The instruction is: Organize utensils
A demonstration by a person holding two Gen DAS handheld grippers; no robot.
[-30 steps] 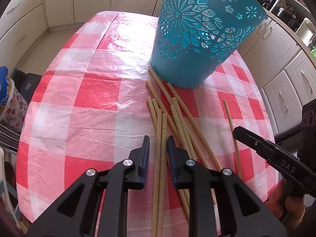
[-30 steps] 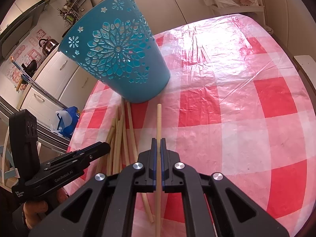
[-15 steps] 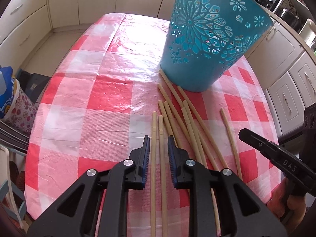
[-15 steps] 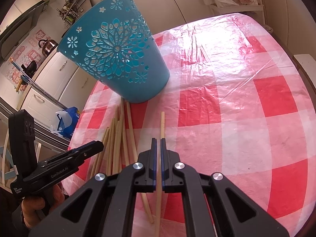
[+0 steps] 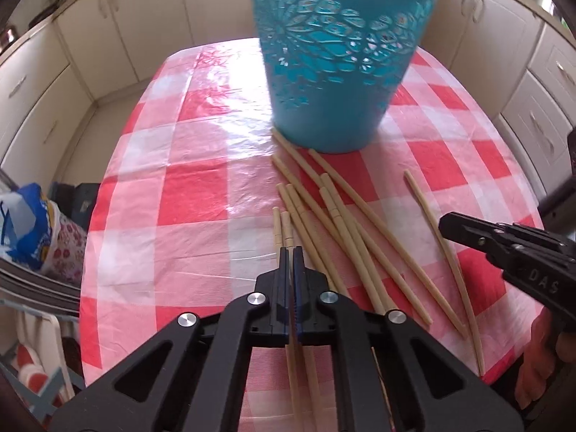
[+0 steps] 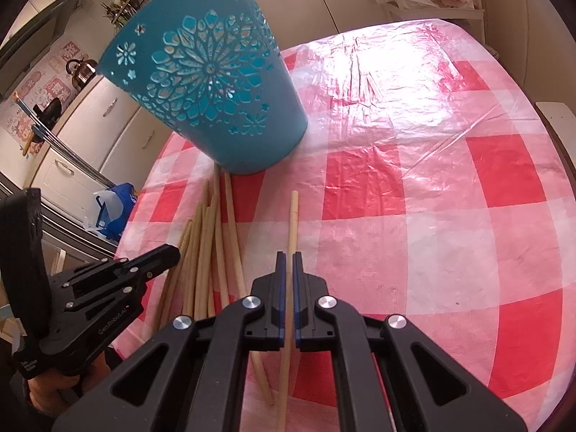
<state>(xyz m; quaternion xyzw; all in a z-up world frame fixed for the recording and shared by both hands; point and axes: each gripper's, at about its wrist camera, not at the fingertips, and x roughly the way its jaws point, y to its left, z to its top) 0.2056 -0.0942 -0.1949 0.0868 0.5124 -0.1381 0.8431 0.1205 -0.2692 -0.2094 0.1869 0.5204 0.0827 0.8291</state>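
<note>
A teal cut-out bucket (image 5: 334, 61) stands on the red-and-white checked table; it also shows in the right wrist view (image 6: 212, 86). Several wooden chopsticks (image 5: 345, 223) lie loose in front of it, also seen from the right (image 6: 212, 244). My left gripper (image 5: 291, 252) is shut on a pair of chopsticks (image 5: 282, 226) that stick out ahead of the fingers. My right gripper (image 6: 287, 255) is shut on one single chopstick (image 6: 293, 223), apart from the pile. The right gripper shows from the left (image 5: 504, 244), the left gripper from the right (image 6: 158, 259).
The tablecloth (image 6: 432, 187) reaches the table's round edge. Cream kitchen cabinets (image 5: 64, 82) surround the table. A blue patterned bag (image 5: 32, 226) sits on the floor at the left. A kettle (image 6: 81, 70) stands on a counter behind the bucket.
My left gripper has closed on the pair of chopsticks and drawn them back and up from the pile. My right gripper stays shut on its chopstick, pulled slightly back.
</note>
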